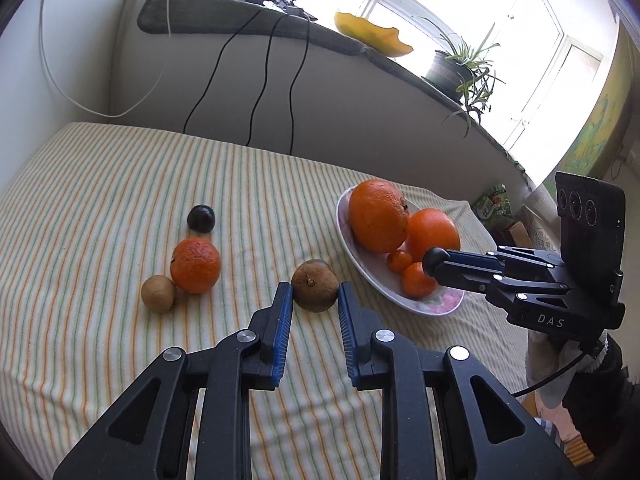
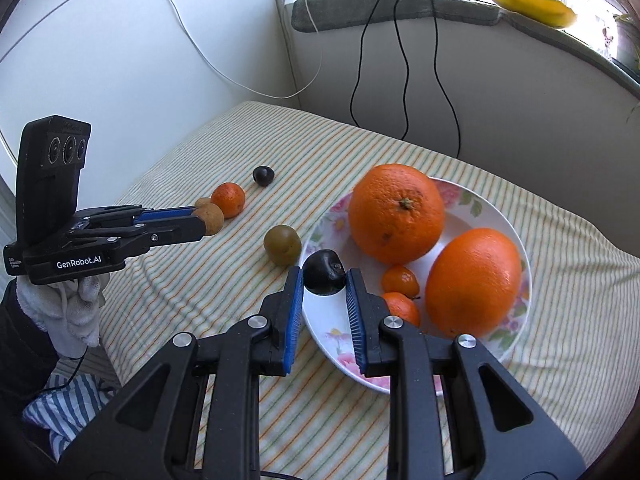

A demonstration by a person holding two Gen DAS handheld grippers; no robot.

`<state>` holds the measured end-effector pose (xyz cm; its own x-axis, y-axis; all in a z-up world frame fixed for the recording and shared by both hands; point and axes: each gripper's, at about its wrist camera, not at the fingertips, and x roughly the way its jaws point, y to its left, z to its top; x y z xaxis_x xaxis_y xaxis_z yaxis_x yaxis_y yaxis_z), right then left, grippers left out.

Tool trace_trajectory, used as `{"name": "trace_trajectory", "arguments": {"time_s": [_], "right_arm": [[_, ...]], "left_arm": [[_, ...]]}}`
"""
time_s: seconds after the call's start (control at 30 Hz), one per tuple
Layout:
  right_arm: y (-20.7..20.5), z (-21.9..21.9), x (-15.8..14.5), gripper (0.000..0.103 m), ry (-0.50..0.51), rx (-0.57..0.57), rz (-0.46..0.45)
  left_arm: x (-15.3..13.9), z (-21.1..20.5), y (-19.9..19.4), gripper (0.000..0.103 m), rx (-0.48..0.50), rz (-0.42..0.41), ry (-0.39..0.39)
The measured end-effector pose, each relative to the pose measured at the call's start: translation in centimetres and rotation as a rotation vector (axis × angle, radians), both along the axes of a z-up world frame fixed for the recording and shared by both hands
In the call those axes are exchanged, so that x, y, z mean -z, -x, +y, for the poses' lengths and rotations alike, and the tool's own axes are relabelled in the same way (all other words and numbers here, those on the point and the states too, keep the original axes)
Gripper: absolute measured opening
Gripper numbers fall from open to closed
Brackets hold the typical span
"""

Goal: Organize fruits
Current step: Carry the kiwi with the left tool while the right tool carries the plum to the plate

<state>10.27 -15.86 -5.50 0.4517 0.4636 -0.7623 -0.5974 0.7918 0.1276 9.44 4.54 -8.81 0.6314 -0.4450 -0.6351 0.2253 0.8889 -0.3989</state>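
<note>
My left gripper (image 1: 314, 295) is shut on a brown round fruit (image 1: 314, 282), held a little above the striped cloth; the right wrist view shows that gripper (image 2: 199, 222) at the left with the fruit (image 2: 211, 219) at its tip. The right gripper (image 2: 323, 280) is shut on a dark plum (image 2: 323, 270) over the near rim of the flowered plate (image 2: 336, 340). From the left wrist view it (image 1: 434, 263) reaches in from the right over the plate (image 1: 360, 264). On the plate lie a big orange (image 2: 396, 212), a second orange (image 2: 474, 282) and two small tangerines (image 2: 400, 280).
On the striped cloth (image 1: 100, 184) lie a mandarin (image 1: 196, 266), a small brown fruit (image 1: 158, 294), a second dark plum (image 1: 201, 219) and a greenish fruit (image 2: 282, 245) beside the plate. Black cables (image 1: 260, 80) hang down the wall behind. A potted plant (image 1: 460, 68) stands on the sill.
</note>
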Motion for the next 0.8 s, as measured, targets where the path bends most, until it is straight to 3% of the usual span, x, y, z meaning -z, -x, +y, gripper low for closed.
{"name": "trace_trajectory", "arguments": {"time_s": [0.27,0.8], "right_arm": [[0.6,-3.2,0.1,0.023,-0.015,0.058,0.009],[0.4,-5.6,1.7,0.023,-0.03,0.117,0.052]], "left_arm": [[-0.1,-3.3,-0.9,0.021,0.057,0.0,0.002],[0.2,-7.7,-2.0,0.021,0.118,0.022,-0.023]]}}
